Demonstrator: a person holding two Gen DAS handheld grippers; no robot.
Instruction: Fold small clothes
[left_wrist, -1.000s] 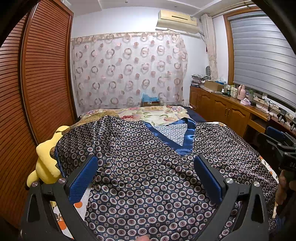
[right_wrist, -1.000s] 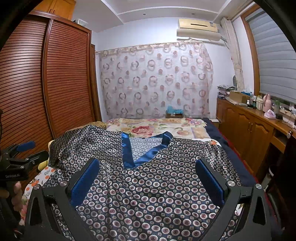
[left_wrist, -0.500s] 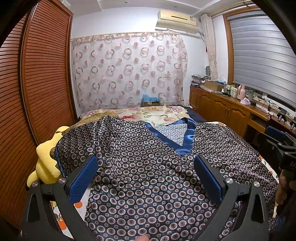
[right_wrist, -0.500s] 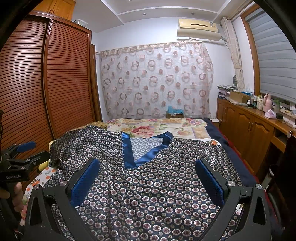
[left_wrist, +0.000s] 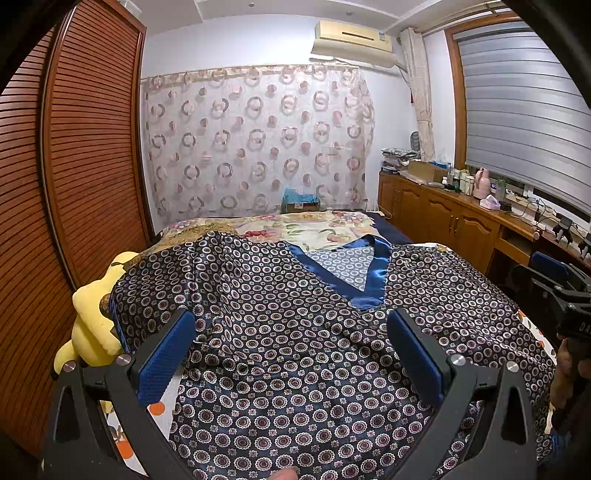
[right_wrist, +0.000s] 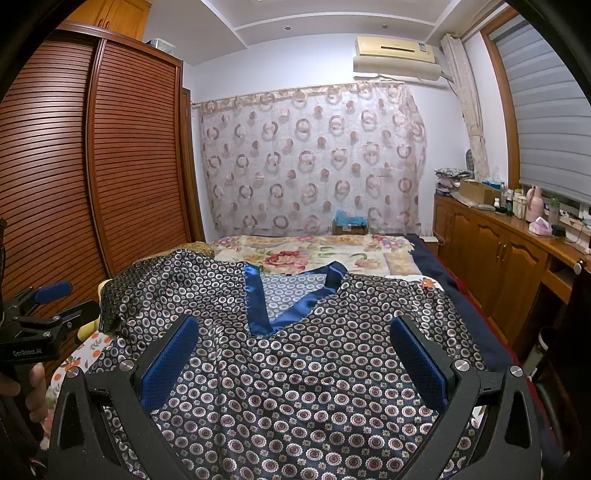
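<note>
Left wrist view
Left gripper (left_wrist: 291, 345): jaws spread wide, grabbing nothing, hovering over the top.
Patterned top (left_wrist: 303, 354): spread flat on the bed (left_wrist: 317, 230), blue V-neck (left_wrist: 364, 275) at the far end, hem near, so the long axis runs near to far.
Yellow plush (left_wrist: 92, 321): left, touching the sleeve.

Right wrist view
Right gripper (right_wrist: 293, 349): also released, nothing between the pads.
Patterned top (right_wrist: 295, 373): collar far, slightly left of centre.
Left gripper (right_wrist: 55, 302): near left edge.

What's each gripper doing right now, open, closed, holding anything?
Left gripper: open, fingers spread wide above the patterned top, holding nothing.
Right gripper: open, fingers spread wide above the same top, holding nothing.
</note>
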